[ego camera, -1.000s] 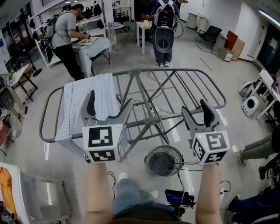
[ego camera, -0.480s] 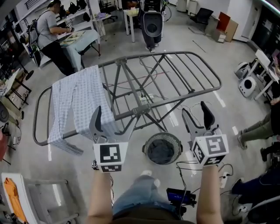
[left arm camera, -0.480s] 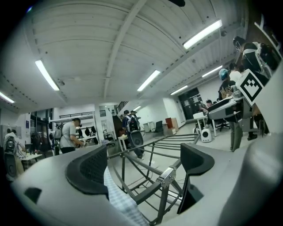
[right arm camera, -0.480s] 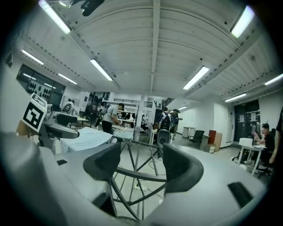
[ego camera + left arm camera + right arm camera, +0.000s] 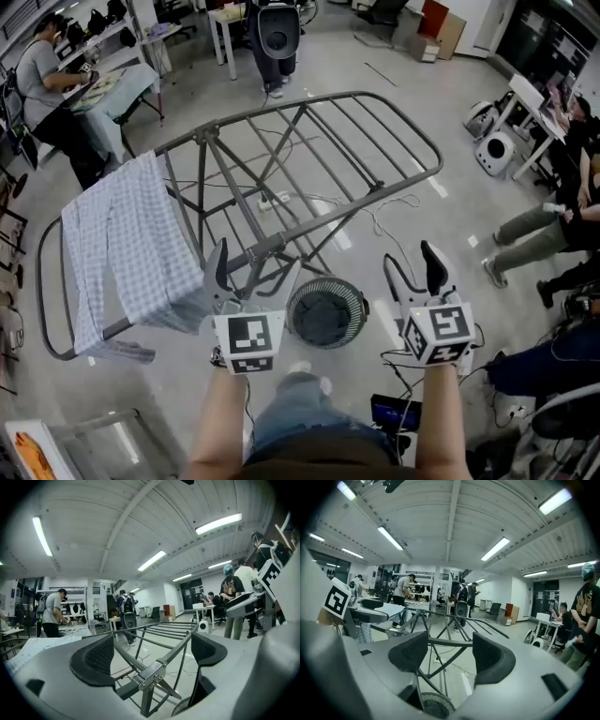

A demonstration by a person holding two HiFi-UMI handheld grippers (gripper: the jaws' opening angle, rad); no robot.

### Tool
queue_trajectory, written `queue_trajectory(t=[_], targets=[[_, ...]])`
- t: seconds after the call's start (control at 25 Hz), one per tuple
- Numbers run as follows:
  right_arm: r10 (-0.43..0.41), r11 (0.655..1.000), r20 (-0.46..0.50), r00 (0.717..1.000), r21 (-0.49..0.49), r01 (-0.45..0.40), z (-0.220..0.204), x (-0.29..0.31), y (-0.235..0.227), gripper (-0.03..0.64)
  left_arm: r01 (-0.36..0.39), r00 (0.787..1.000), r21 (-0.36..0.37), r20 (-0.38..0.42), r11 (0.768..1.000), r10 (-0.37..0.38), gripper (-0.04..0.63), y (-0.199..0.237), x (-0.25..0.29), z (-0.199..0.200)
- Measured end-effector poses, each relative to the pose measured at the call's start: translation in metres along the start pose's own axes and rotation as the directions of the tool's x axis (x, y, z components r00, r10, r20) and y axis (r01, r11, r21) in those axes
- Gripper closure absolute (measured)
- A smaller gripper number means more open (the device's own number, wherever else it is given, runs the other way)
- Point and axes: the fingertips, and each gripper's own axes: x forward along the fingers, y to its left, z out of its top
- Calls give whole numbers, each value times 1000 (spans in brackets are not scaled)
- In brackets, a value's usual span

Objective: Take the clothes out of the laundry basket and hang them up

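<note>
Both grippers have sunk from rack level. The left gripper (image 5: 249,259) and right gripper (image 5: 412,266), jaws apart and empty, appear either side of the laundry basket (image 5: 293,309) on the floor, which holds dark clothing (image 5: 326,321). A checked cloth (image 5: 131,246) hangs over the left end of the drying rack (image 5: 319,141).

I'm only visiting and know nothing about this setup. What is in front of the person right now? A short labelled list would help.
drying rack: unfolded, standing on the floor
cloth: checked, draped over the rack's left end
basket: round, on the floor by the rack's near edge
left gripper: open, holding nothing
right gripper: open, holding nothing
</note>
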Motion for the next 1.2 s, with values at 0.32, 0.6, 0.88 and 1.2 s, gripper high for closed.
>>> queue_trajectory(t=[0.32,0.6,0.88,1.2], targets=[[-93,993,-82,992,65,99,-37,2,-35,333,97,995,38,-3,995,-97,78,-21,47,2],[-94,987,-134,986,116,110,-76,9,-46,350,88,994,15,-69,996,-87,78,-26,52,-26],[51,994,-185,982,108,-31,-113,27,-58,357,-3,992,-27,-122,1000,0,78,-50,47,-46],[279,960,-265,923,47,-277,-159,40,-86,360,-160,950,-145,-293,976,112,78,-120,28,-100]])
